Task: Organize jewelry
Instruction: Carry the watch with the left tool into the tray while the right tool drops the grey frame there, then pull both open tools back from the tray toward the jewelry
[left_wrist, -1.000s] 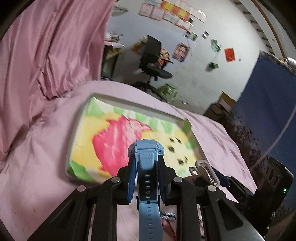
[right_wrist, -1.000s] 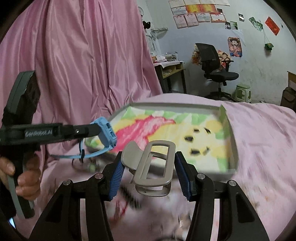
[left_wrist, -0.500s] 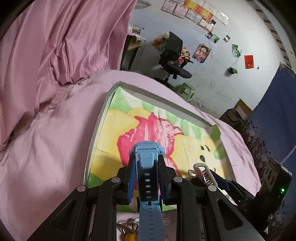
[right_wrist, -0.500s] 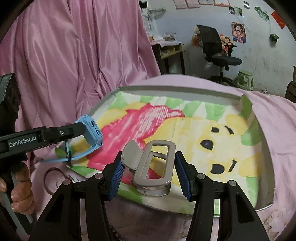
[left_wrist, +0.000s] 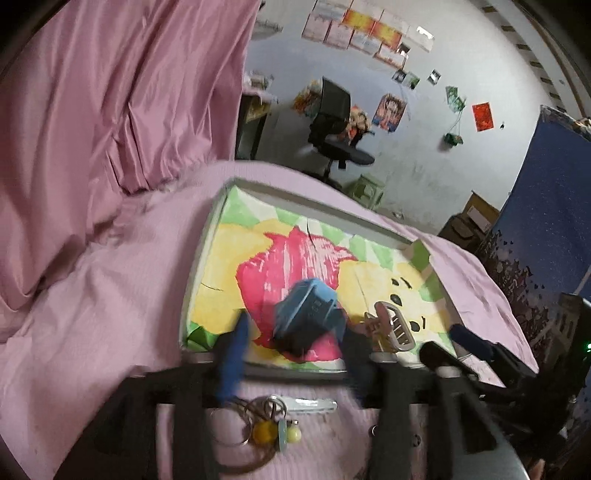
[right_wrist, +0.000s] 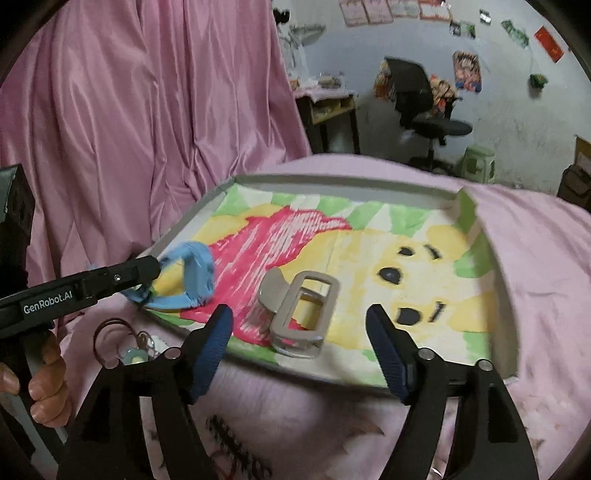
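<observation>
A grey tray (left_wrist: 306, 201) (right_wrist: 332, 181) lined with a cartoon bear picture lies on the pink cloth. The blue watch (left_wrist: 306, 314) (right_wrist: 190, 271) sits loose on the liner's red patch, between the spread, blurred fingers of my left gripper (left_wrist: 293, 343), whose jaws are opening. The beige hair clip (right_wrist: 299, 314) (left_wrist: 391, 325) rests on the liner near the tray's front edge. It lies between my right gripper's (right_wrist: 301, 338) blue pads (right_wrist: 216, 332) without touching them, and those jaws are opening too.
A keyring bunch with yellow and green beads (left_wrist: 266, 424) (right_wrist: 127, 343) lies on the cloth in front of the tray. A dark comb-like piece (right_wrist: 229, 439) lies nearer. A pink curtain (right_wrist: 147, 110) hangs behind. A hand (right_wrist: 40, 384) holds the left gripper.
Both grippers sank toward the tray's front part and spread their jaws. The watch left the left gripper's pads and the hair clip left the right's; both now lie on the liner.
</observation>
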